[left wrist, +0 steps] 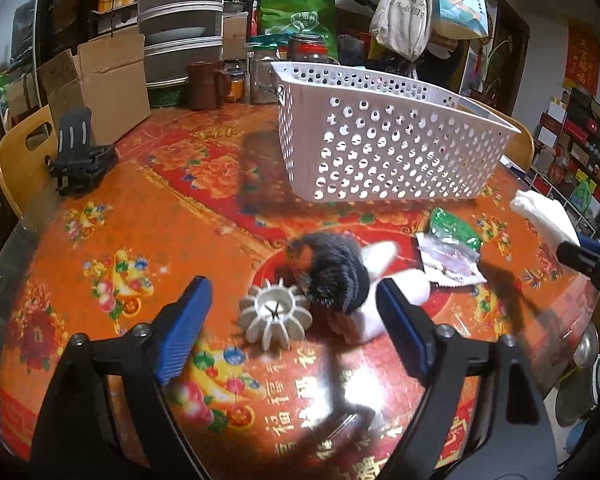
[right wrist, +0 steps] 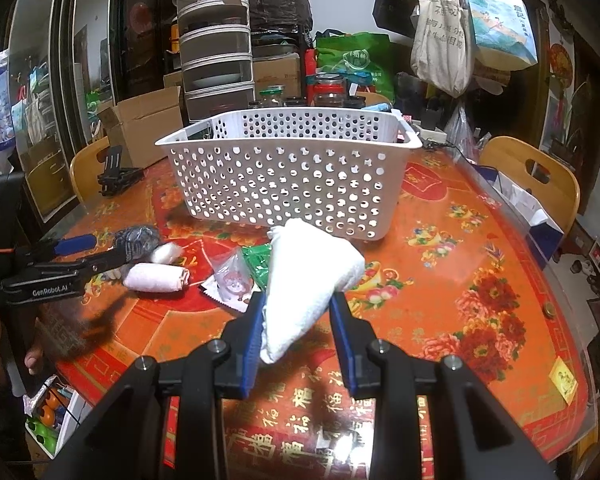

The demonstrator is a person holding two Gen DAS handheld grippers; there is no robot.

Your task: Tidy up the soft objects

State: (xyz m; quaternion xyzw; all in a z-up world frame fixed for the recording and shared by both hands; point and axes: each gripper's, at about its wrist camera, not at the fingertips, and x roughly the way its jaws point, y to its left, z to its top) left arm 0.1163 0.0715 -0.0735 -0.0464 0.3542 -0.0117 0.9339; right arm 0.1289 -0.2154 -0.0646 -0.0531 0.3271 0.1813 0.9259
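Note:
A white perforated basket stands on the table's far side, also in the right wrist view. My right gripper is shut on a folded white towel, held above the table in front of the basket; the towel also shows in the left wrist view. My left gripper is open just above a dark grey fuzzy sock bundle with white rolled socks beside it. In the right wrist view they lie at the left: the dark bundle and the white rolls.
A white ribbed plastic piece lies between my left fingers. Green and clear packets lie right of the socks. A black stand, cardboard box, mug and jars line the table's far left. Wooden chairs flank the table.

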